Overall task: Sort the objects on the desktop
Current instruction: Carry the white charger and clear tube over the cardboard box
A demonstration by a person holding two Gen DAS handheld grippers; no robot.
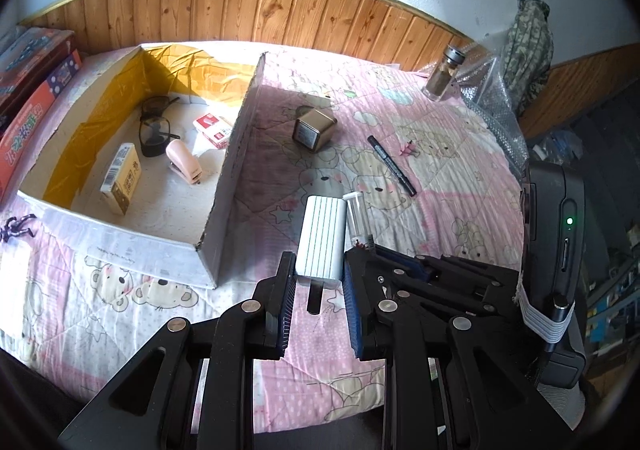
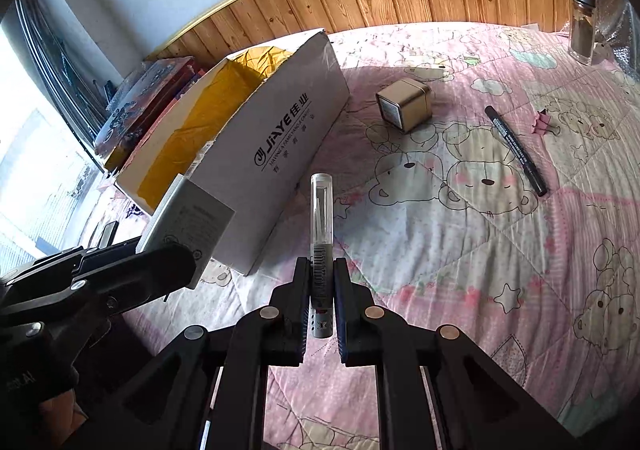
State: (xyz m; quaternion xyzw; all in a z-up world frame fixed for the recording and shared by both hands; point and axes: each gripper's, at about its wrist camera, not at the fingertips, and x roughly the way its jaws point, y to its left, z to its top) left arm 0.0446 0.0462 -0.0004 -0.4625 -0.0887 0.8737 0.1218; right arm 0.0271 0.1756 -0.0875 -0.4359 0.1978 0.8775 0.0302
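My left gripper is shut on a white ribbed charger block, held above the pink quilt just right of the cardboard box. In the right wrist view the charger block and left gripper sit at the left, against the box. My right gripper is shut on a clear-capped pen, which points forward. That pen shows beside the charger in the left wrist view. On the quilt lie a gold tin, a black marker and a pink binder clip.
Inside the box lie glasses, a pink stapler, a white and yellow carton and a red and white pack. A glass jar stands at the back by the wood panelling. Books are stacked left of the box.
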